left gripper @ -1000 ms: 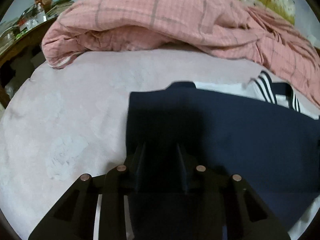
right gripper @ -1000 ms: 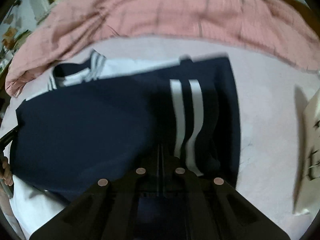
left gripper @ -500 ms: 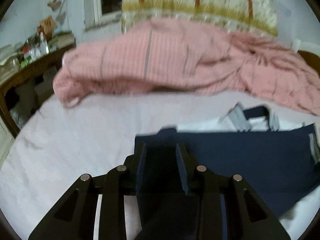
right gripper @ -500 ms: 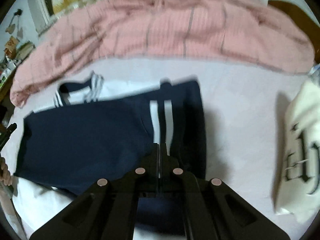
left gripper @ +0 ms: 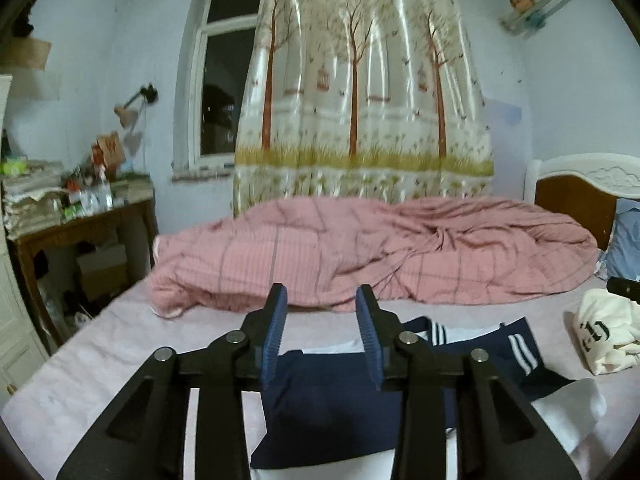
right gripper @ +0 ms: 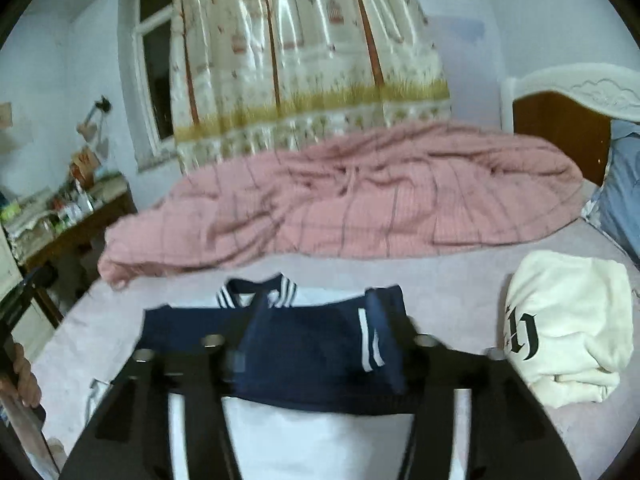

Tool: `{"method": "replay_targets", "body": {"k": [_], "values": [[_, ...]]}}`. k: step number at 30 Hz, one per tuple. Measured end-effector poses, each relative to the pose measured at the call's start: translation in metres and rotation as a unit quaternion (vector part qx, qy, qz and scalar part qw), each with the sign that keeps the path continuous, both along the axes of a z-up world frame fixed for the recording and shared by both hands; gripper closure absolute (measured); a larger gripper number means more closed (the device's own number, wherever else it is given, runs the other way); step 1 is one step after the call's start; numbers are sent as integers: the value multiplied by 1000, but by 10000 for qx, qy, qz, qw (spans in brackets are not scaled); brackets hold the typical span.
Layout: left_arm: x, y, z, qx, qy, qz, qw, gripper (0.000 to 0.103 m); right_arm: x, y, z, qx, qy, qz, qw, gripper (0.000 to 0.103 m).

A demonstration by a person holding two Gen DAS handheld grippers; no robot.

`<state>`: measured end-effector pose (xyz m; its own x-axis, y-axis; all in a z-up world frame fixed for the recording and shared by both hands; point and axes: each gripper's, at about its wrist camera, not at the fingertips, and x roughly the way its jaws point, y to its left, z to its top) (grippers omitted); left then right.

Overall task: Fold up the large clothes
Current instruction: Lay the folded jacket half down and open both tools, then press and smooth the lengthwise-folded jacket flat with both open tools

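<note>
A navy and white sailor-style garment (left gripper: 332, 400) lies folded on the pale pink bed sheet (left gripper: 120, 352), white stripes showing at its right edge. My left gripper (left gripper: 321, 296) hovers above its near left part. Its jaws are opening, and nothing is between the blue pads (left gripper: 276, 328). In the right wrist view the same garment (right gripper: 312, 352) lies below my right gripper (right gripper: 320, 308). That gripper is blurred, its jaws are opening wide, and they do not touch the cloth. The garment's white part (right gripper: 304, 432) lies nearest me.
A crumpled pink checked duvet (left gripper: 360, 248) fills the far side of the bed. A cream sweatshirt with black lettering (right gripper: 560, 328) sits on the right. A headboard (left gripper: 576, 200) and blue pillow stand at the far right, a cluttered wooden desk (left gripper: 80, 220) at the left. A person's hand (right gripper: 24, 376) is at the left edge.
Both grippers let go of the navy cloth, rose and tilted up toward the room. The right jaws went from shut to wide apart, and the left jaws widened.
</note>
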<state>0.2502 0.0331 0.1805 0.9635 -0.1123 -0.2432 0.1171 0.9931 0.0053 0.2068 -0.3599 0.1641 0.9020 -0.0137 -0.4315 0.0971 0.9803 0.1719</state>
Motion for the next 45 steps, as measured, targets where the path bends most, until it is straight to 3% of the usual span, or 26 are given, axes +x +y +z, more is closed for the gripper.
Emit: {"method": "replay_targets", "body": {"k": [2,4,7,8,9,14,18,22,24,28,30,33,36,37,40,43,45], "values": [[-19,-1,9,-76,-135,-55,9999,54,-21,7,7,-68,-208,-20,9998,20],[-39,-2,14,-130,-258,-33,9996,30,-41,16,13,-245,-429,-25,9988,16],[-67,-6,19,1,-431,-67,9990,11,-65,21,20,-284,-638,40,9976,8],[-75,-7,19,56,-473,-49,9989,7,-74,21,23,-256,-698,85,9972,0],[-86,-7,20,66,-586,-43,9983,0,-85,21,26,-219,-782,115,9966,0],[-137,-6,20,122,-1265,101,9918,0,-133,20,34,-332,-1195,84,9922,0],[-161,-5,11,66,-1322,7,9912,0,-165,23,26,-686,-1493,-133,9863,0],[-174,-9,-10,209,-1292,-111,9913,0,-180,26,3,-973,-1283,-133,9869,0],[-184,-8,-27,151,-1322,-471,9900,0,-181,28,-12,-1026,-1094,-4,9887,0],[-192,-18,-65,490,-921,-492,9933,0,-177,32,-55,-1100,-505,414,9918,0],[-187,-19,-86,610,-659,-428,9950,0,-169,36,-80,-1294,10,656,9894,0],[-170,-27,-113,819,42,-533,9952,0,-158,44,-113,-1612,628,840,9813,0],[-156,-39,-142,1233,602,-485,9893,1,-142,54,-146,-1916,1358,992,9670,0],[-154,-42,-152,1333,780,-405,9872,5,-136,55,-155,-1987,1525,1007,9629,0],[-149,-43,-170,1297,1076,-511,9844,8,-122,57,-179,-1964,1853,923,9584,0],[-151,-46,-181,1304,1083,-452,9845,8,-117,54,-188,-1631,1869,757,9658,0],[-151,-47,-185,1225,1141,-462,9848,8,-116,58,-191,-1660,1868,784,9651,0]]}}
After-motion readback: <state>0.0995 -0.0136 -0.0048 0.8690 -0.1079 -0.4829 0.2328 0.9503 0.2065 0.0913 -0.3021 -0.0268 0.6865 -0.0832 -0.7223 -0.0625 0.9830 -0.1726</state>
